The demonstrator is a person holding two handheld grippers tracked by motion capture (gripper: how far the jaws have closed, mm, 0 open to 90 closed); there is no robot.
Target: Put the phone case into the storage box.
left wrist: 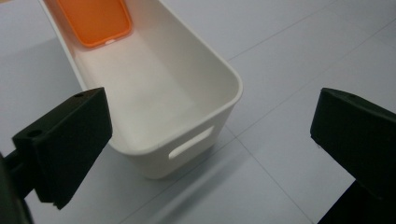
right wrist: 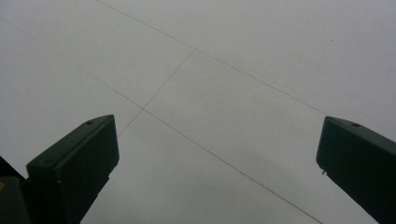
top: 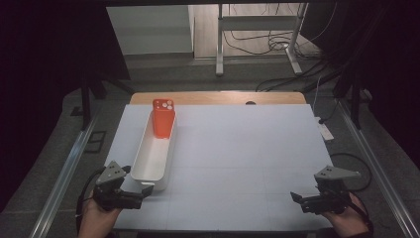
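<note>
A long white bin [top: 140, 151] lies on the left part of the white table, its length running away from me. An orange phone case [top: 162, 118] leans in its far end, camera cut-outs up. My left gripper [top: 143, 191] sits open at the front left, just before the bin's near end. In the left gripper view the bin's near wall with its slot handle [left wrist: 190, 142] lies between the wide-apart jaws, and the phone case [left wrist: 95, 21] shows at the top. My right gripper [top: 297, 197] hovers open at the front right over bare table [right wrist: 224, 93], holding nothing.
The white table surface [top: 237, 148] spreads between the two grippers, with a wooden strip [top: 218, 97] along its far edge. Metal rails [top: 69, 168] run down both sides. A desk frame and loose cables [top: 277, 42] stand on the floor beyond.
</note>
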